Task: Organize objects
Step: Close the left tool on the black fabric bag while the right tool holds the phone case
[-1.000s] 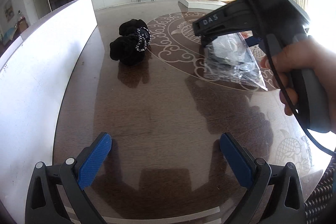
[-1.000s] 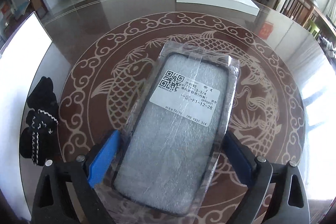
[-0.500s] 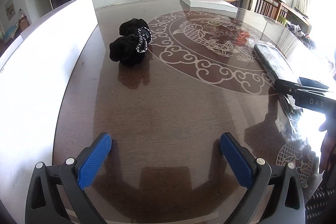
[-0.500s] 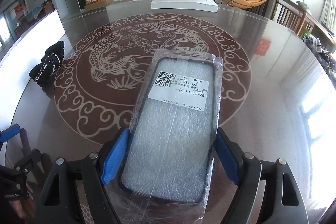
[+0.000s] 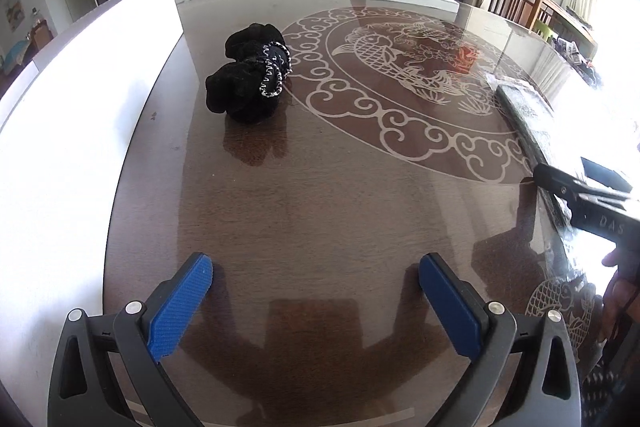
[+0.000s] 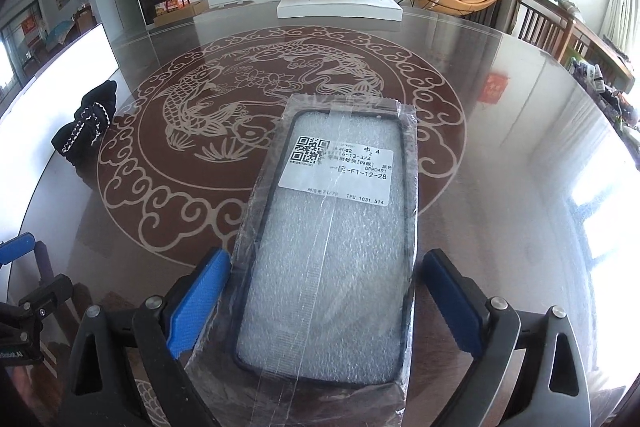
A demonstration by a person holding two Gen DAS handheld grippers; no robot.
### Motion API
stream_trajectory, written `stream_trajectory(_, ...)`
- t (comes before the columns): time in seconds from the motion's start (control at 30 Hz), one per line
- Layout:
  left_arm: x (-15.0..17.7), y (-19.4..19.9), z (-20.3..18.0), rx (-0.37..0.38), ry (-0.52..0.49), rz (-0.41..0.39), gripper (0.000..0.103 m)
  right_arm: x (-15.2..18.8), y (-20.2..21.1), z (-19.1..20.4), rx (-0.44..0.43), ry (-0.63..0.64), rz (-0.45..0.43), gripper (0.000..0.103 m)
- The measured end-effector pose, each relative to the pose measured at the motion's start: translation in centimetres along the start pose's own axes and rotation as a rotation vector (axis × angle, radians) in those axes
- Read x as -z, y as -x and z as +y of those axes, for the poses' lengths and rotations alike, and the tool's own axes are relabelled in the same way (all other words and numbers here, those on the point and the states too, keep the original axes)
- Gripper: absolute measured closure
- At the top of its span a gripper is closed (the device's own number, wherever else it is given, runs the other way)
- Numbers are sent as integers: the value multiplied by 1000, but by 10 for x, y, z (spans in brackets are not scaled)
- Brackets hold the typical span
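Between the blue pads of the right gripper (image 6: pixel 322 291) lies the bagged phone case (image 6: pixel 332 259), flat on the glass-topped table (image 6: pixel 500 187). Its long axis runs straight away from the gripper, along the line of the fingers, with the white barcode label toward the far end. The jaws have just been opening: the right pad now stands clear of the bag with bare table showing in the gap, while the left pad sits at the crinkled plastic edge without visibly pressing the case, so I judge the case released rather than gripped. Its near end reaches back between the fingers, so the coming move depends on drawing back along that same axis without snagging the loose plastic. Well apart to the left, the left gripper (image 5: pixel 316 303) hovers over bare table with its jaws wide apart and nothing between them. Ahead of it and slightly left lies the black velvet scrunchie bundle (image 5: pixel 250 79) with its black-and-white cord, near the white board (image 5: pixel 80 99) at the table's edge. The left hand is clearly the nearer one to that bundle, and from the right wrist view it sits far off at the left margin.
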State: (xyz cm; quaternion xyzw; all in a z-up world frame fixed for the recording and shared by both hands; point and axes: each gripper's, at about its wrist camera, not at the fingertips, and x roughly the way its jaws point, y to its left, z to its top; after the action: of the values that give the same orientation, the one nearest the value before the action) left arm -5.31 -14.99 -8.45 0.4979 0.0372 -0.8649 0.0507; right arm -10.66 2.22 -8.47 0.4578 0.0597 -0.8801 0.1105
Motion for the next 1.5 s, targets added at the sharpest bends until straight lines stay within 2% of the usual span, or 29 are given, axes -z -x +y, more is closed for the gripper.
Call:
stream_trajectory(0.17,-58,-4,18,-7,123,-72,0,-1,0,-2,6,-13,-2,6)
stream_trajectory(0.33,-107,-50,23,-136,150,-11,0,-1,-1,-2,7,-13,-2,5)
stream_trajectory(0.43,-117,-70,28,-136,157,26,0,-1,-1,-3,7,-18,-3,5)
stream_trajectory(0.47,-118,-71,31,-110,169,7,0,-1,-1,-3,6,-18,-3,5)
stream_trajectory(0.5,-118,-71,31,-121,164,-1,1,-1,-2,-3,6,-20,-4,5)
stream_trajectory(0.53,-118,-69,31,-117,150,-16,11,-1,-1,-4,6,-22,-5,5)
stream_trajectory(0.57,-117,-65,30,-115,137,-40,35,-1,-2,-4,4,-26,-6,5)
stream_trajectory(0.63,-112,-57,26,-102,110,-55,63,-1,-1,-6,-1,-36,-10,5)
stream_trajectory(0.8,-76,-37,4,-62,65,-69,66,-2,-1,-8,-10,-48,-16,5)
stream_trajectory(0.97,-26,-8,-22,-28,11,-96,66,-1,-1,-8,-11,-49,-17,5)
stream_trajectory(1.13,-9,-3,-29,-27,0,-144,61,-2,-1,-8,-6,-44,-14,5)
stream_trajectory(1.2,-9,-3,-29,-22,-1,-142,49,-2,-1,-7,-5,-43,-14,5)
stream_trajectory(1.27,-10,-9,-31,-30,-12,-112,12,-2,-1,-7,-6,-43,-14,5)
stream_trajectory(1.4,-9,-11,-29,-28,-3,-98,4,-2,-1,-7,-5,-43,-14,5)
stream_trajectory(1.43,-10,-13,-29,-28,-3,-90,0,-2,-1,-7,-4,-42,-13,5)
stream_trajectory(1.5,-10,-14,-29,-28,0,-89,0,-2,-1,-7,-2,-40,-12,5)
